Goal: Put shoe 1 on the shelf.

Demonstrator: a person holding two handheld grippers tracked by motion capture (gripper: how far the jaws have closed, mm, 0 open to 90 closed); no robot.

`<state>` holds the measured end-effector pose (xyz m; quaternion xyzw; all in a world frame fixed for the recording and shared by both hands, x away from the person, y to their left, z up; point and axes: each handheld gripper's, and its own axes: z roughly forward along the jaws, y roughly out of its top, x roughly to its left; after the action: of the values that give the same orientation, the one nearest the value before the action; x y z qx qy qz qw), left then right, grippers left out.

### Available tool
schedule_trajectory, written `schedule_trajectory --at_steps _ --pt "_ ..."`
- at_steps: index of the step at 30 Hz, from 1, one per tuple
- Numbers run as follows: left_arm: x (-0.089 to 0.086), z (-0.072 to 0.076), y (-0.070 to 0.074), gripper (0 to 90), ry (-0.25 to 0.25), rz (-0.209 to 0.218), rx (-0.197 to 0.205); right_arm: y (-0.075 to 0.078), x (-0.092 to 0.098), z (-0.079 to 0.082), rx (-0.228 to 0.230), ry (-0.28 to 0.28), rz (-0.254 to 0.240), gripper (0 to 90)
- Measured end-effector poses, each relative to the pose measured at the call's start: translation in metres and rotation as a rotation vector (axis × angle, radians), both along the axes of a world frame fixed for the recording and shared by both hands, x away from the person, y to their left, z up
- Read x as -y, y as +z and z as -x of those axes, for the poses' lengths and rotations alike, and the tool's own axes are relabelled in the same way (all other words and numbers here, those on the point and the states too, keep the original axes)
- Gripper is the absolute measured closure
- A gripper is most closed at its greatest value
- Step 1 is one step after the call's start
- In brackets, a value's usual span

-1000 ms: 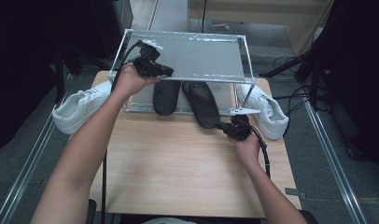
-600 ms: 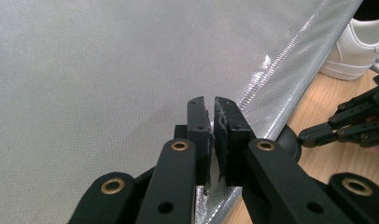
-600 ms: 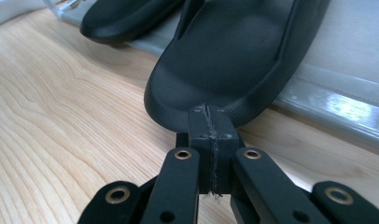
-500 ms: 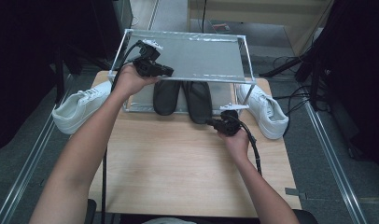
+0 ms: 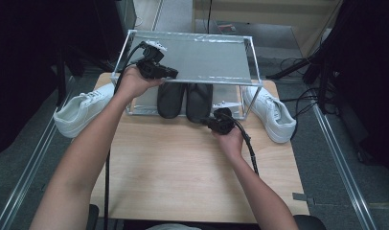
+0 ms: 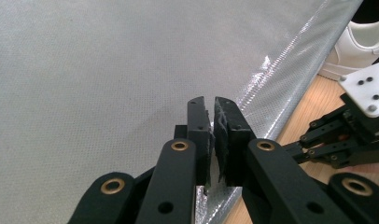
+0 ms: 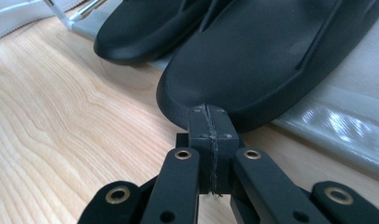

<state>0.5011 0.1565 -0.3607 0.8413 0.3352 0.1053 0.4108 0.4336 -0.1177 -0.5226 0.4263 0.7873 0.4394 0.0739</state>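
Right gripper (image 7: pixel 211 135): jaws pressed together, empty — tips against the heel of the right slipper (image 7: pixel 276 60).
Left gripper (image 6: pixel 213 130): clamped on the rack's fabric edge (image 6: pixel 253 93) beneath it.
Advice: nudge gently, straight ahead — rack steadied.

- The high view looks forward and down from above the person's side of the counter (image 5: pixel 183 182), far enough back to take in the whole shelf rack (image 5: pixel 192 57).
- The left gripper view rides the left tool (image 6: pixel 211 116), close over the rack's grey top shelf.
- The right gripper view rides the right tool (image 7: pixel 210 116), low to the counter, facing the black slippers (image 7: pixel 271 56) at close range.
- Both the high view and the left gripper view show the white shoe (image 6: pixel 360 42).
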Motion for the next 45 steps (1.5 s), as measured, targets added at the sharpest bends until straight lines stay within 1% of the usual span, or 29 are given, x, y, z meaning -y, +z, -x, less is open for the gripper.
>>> schedule_trajectory --at_steps 3,8,10,13,14,16,17,18,19,20,22,23,24,26,28,30,32,33,35,37,40,41,44,45 --pt "0.0 0.0 0.0 85.5 0.001 0.0 -0.005 -0.001 -0.006 -0.004 -0.01 -0.003 -0.011 90.0" --pt "0.0 0.0 0.001 85.6 -0.001 -0.009 0.0 -0.001 -0.015 -0.008 -0.016 -0.001 -0.008 90.0" --pt "0.001 0.0 0.001 85.5 0.0 -0.009 0.005 -0.001 -0.018 -0.009 -0.011 0.001 -0.002 90.0" --pt "0.0 0.0 0.001 85.6 0.001 -0.01 -0.002 -0.002 -0.019 -0.01 0.004 0.003 -0.003 90.0" --pt "0.001 0.0 0.001 85.5 0.001 -0.012 0.0 -0.002 -0.019 -0.01 -0.005 -0.001 -0.003 90.0" --pt "0.002 0.001 0.002 85.3 -0.003 -0.02 0.006 -0.001 -0.018 -0.008 -0.009 0.008 0.012 90.0" --pt "0.001 0.0 0.003 85.0 -0.004 -0.017 0.004 0.0 -0.018 -0.006 -0.011 0.019 0.017 90.0" --pt "0.001 -0.001 0.003 84.5 -0.001 -0.01 -0.003 0.002 -0.016 -0.003 0.0 0.032 0.025 89.4" --pt "0.001 -0.002 0.004 82.4 0.002 -0.017 -0.003 0.005 -0.015 0.0 0.009 0.041 0.031 88.6" --pt "0.0 -0.002 0.005 80.4 0.001 -0.023 -0.001 0.008 -0.013 0.004 0.027 0.051 0.039 87.4" --pt "0.001 -0.001 0.008 75.6 0.014 -0.036 0.008 0.013 -0.007 0.011 0.04 0.062 0.029 85.1" --pt "0.002 0.0 0.009 74.1 0.016 -0.025 0.011 0.016 -0.004 0.014 0.044 0.069 0.026 83.5" --pt "0.002 0.002 0.012 72.0 0.014 -0.016 0.013 0.018 0.0 0.017 0.043 0.074 0.02 81.7" --pt "0.003 0.006 0.018 68.9 0.012 0.007 0.004 0.022 0.009 0.024 0.052 0.084 0.019 78.2" --pt "0.006 0.015 0.024 65.0 -0.009 0.021 0.01 0.024 0.016 0.028 0.047 0.09 -0.003 74.0" --pt "0.008 0.021 0.027 60.7 -0.029 0.023 0.004 0.026 0.024 0.033 0.039 0.096 -0.026 70.2" --pt "0.011 0.029 0.03 56.6 -0.048 0.031 -0.002 0.028 0.031 0.037 0.041 0.098 -0.043 65.4" --pt "0.011 0.032 0.03 54.3 -0.058 0.029 -0.01 0.029 0.034 0.04 0.046 0.099 -0.059 62.1" --pt "0.012 0.038 0.029 50.3 -0.068 0.033 -0.015 0.031 0.039 0.042 0.044 0.103 -0.077 54.5" --pt "0.013 0.042 0.025 46.4 -0.081 0.022 -0.028 0.032 0.043 0.045 0.043 0.1 -0.084 49.1" --pt "0.012 0.048 0.02 43.4 -0.094 0.037 -0.042 0.03 0.049 0.05 0.06 0.103 -0.072 47.1" --pt "0.012 0.051 0.018 42.2 -0.095 0.045 -0.043 0.029 0.051 0.051 0.059 0.11 -0.074 46.4" --pt "0.011 0.058 0.012 39.7 -0.097 0.036 -0.033 0.027 0.055 0.053 0.034 0.114 -0.07 45.9" --pt "0.011 0.06 0.009 39.2 -0.102 0.041 -0.035 0.026 0.055 0.054 0.027 0.116 -0.07 45.6"
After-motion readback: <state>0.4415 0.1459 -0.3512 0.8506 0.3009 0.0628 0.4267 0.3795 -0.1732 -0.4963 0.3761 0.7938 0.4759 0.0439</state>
